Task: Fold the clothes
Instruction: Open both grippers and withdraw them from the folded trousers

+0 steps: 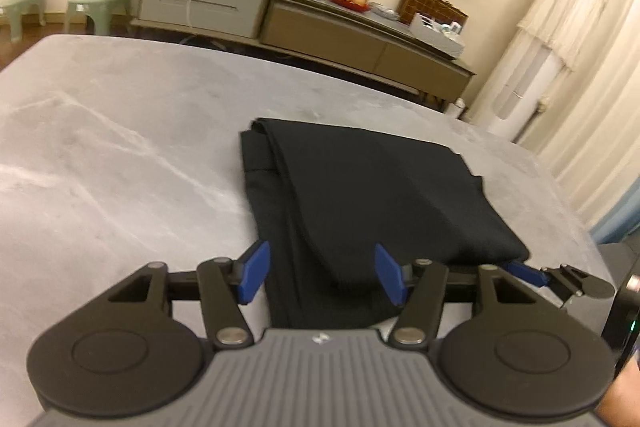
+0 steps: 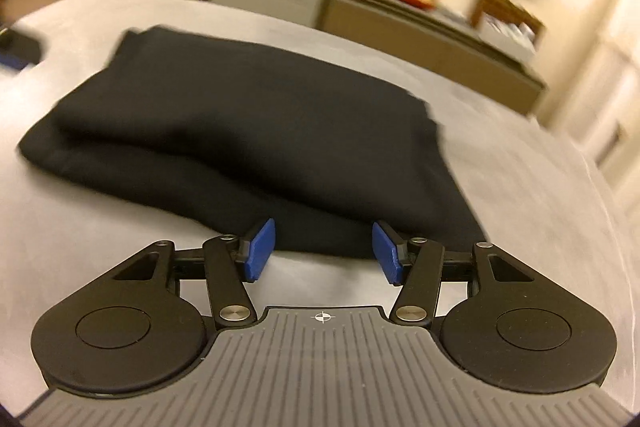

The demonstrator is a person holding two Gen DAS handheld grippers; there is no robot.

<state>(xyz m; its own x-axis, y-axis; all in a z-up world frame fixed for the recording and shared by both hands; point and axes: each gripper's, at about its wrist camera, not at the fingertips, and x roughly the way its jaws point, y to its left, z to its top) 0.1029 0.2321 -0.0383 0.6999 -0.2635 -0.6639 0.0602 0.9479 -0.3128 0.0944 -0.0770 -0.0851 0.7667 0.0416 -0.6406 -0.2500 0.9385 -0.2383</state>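
While lying folded on grey table, black garment is running long axis away from camera; left gripper and right gripper are gaping, seemingly gripping nothing.

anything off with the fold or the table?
Slightly. The black garment is folded, but its layers don't line up: a lower layer sticks out along the left edge. Nothing spilled or damaged on the grey table.

Your left gripper has matt black plastic arms, blue rubbery-looking pads, shiny metal pivot pins and a ribbed grey body. The black trousers are smooth, matt woven cloth. Your table looks like grey marbled stone with pale veins and a dull sheen
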